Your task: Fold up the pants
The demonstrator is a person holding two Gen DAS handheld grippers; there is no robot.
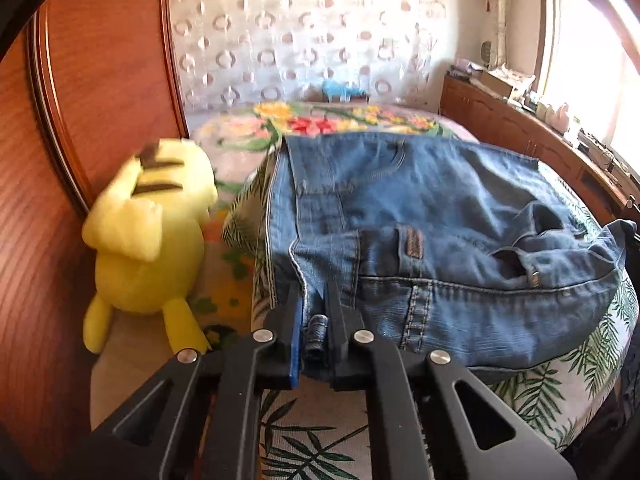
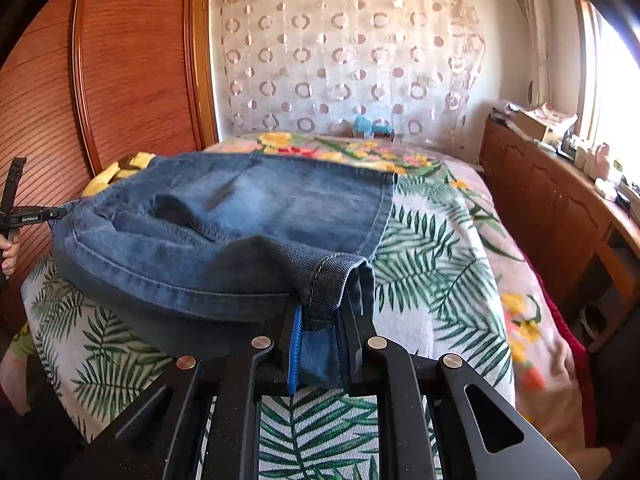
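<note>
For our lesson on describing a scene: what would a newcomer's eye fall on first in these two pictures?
First, the blue jeans spread over the leaf-print bedspread, pinched at one end by the left gripper and at the other by the right gripper. Next, the bright yellow plush toy lying left of the jeans beside the wooden wardrobe. Behind, a circle-patterned curtain hangs on the far wall.

Left gripper (image 1: 314,312) and right gripper (image 2: 320,320) both reach forward, jaws clamped on denim.
</note>
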